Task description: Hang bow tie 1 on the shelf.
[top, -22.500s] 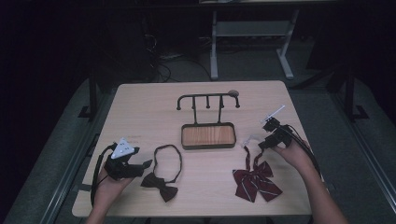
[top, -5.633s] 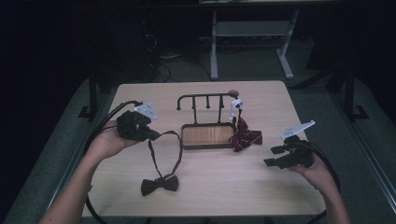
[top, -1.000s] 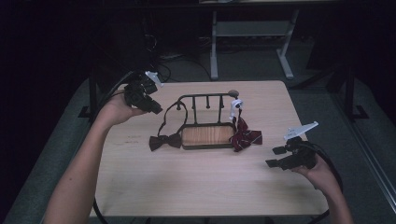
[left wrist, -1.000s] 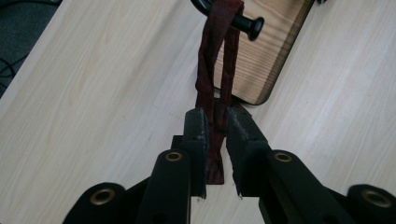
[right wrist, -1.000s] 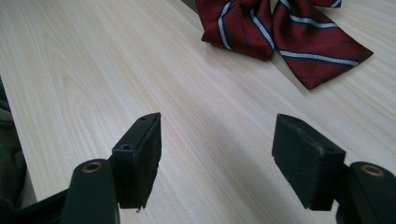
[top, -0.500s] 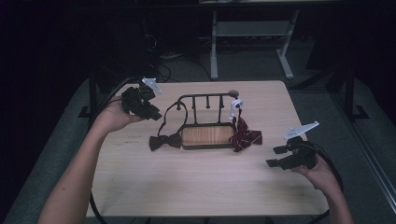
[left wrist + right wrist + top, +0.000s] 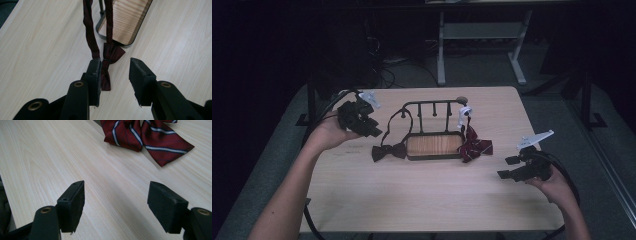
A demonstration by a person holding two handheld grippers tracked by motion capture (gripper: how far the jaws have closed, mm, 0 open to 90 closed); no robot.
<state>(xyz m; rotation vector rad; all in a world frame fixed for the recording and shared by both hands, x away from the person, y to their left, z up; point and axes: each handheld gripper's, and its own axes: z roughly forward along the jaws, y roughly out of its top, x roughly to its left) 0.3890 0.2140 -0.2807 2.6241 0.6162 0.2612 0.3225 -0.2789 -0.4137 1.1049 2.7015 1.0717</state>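
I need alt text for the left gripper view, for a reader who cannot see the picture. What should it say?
The left gripper has just been opening its jaws above a dark bow tie that lies on the wooden table, no longer clamped. The tie's strap runs up toward a rack with a wooden base.

Dim lab: bare table (image 7: 422, 200), floor cables (image 7: 384, 70).
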